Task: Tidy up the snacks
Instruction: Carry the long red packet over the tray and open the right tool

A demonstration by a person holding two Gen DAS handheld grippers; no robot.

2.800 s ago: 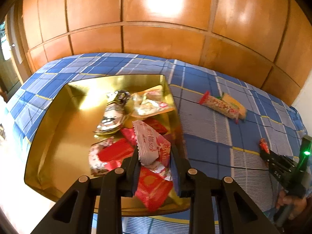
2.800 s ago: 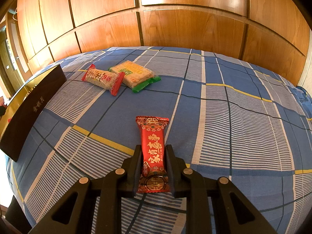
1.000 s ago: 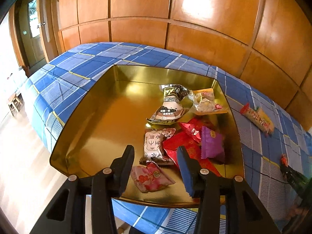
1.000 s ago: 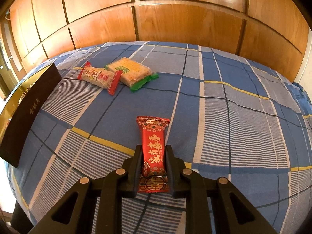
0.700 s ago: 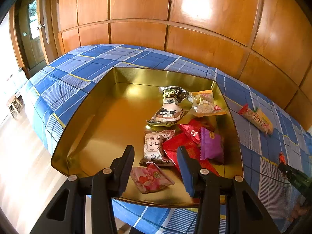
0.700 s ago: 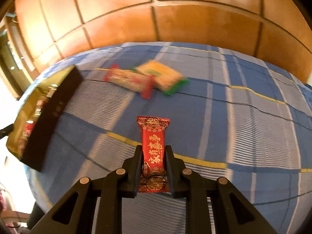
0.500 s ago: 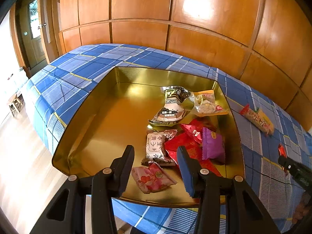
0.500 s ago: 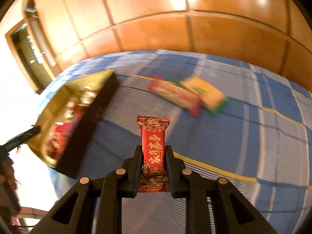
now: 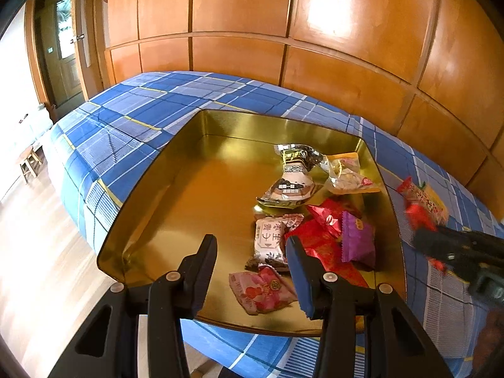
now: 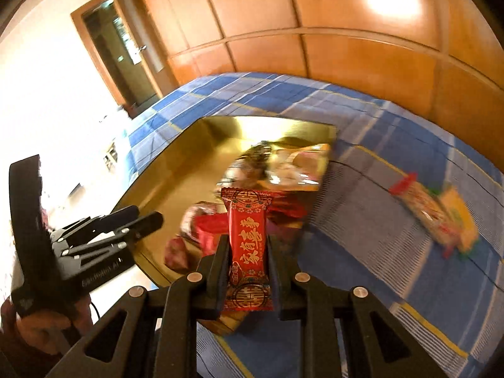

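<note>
Above the gold tray [image 10: 176, 163], right gripper [image 10: 248, 252] clamping a red snack packet [image 10: 247, 245], left gripper [image 9: 252, 264] spread wide, holding nothing, snacks piled inside

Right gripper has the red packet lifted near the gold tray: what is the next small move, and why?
Probably carry the red packet a little further over the gold tray, then open. The right gripper is shut on it near the tray's near rim; other snacks already lie inside, and the left gripper hangs open and empty.
</note>
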